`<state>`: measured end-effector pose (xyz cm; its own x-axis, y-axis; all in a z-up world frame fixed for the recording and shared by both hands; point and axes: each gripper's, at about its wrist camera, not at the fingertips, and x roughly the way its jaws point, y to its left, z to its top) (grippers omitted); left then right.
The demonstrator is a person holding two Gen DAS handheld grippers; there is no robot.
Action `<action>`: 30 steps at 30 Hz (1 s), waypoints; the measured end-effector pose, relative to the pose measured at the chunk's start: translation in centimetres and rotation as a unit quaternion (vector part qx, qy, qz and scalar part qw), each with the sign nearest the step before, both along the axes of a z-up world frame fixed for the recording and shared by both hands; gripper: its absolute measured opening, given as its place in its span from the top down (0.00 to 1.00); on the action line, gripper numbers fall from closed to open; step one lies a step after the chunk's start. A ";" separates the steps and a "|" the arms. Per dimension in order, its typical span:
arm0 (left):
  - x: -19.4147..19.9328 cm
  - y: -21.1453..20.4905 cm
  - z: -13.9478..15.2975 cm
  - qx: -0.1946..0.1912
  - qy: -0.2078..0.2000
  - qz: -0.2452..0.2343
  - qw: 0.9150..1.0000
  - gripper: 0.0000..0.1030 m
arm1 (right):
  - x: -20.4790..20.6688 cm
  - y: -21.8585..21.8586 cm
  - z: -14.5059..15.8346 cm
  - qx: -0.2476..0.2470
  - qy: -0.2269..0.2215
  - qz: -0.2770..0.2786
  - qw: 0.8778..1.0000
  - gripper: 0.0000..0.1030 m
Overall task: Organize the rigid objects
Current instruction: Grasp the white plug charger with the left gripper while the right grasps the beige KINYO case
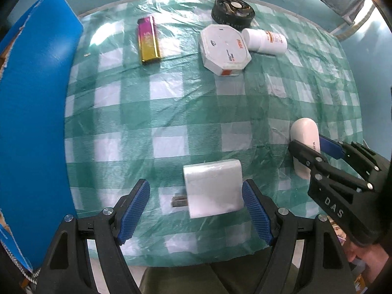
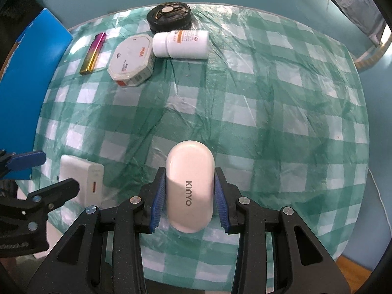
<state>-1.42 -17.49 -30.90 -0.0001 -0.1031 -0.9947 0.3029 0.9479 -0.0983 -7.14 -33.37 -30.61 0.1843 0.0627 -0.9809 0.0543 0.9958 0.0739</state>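
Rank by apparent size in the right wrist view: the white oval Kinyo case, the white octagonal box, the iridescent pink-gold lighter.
1. White oval Kinyo case, though it sits nearest the camera, so that inflates it.
2. White octagonal box.
3. Iridescent pink-gold lighter, clearly slimmest.

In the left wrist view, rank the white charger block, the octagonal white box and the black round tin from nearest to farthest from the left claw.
1. White charger block: between the open fingers of the left claw, untouched.
2. Octagonal white box: farther up the cloth, right of centre.
3. Black round tin: at the far edge, behind the box.
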 end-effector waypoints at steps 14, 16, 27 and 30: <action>0.3 -2.3 -3.4 0.020 0.019 0.014 1.000 0.28 | -0.5 -0.5 0.0 -0.008 -0.012 0.018 1.000 0.64; -0.1 -2.8 -3.9 0.025 0.019 0.016 0.999 0.34 | -0.4 -0.7 0.4 -0.007 -0.014 0.022 1.000 0.64; -0.2 -1.8 -4.0 0.019 0.014 0.018 1.000 0.49 | 0.0 0.1 1.0 -0.008 -0.021 0.035 0.999 0.64; -0.1 -1.6 -3.2 0.022 0.001 0.005 1.000 0.51 | 0.1 0.4 1.2 -0.007 -0.023 0.036 0.999 0.64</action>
<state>-1.52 -19.12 -34.11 -0.0018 -0.0584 -0.9983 0.2932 0.9544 -0.0564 -7.04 -32.97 -29.46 0.2257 0.0636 -0.9721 -0.0204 0.9980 0.0605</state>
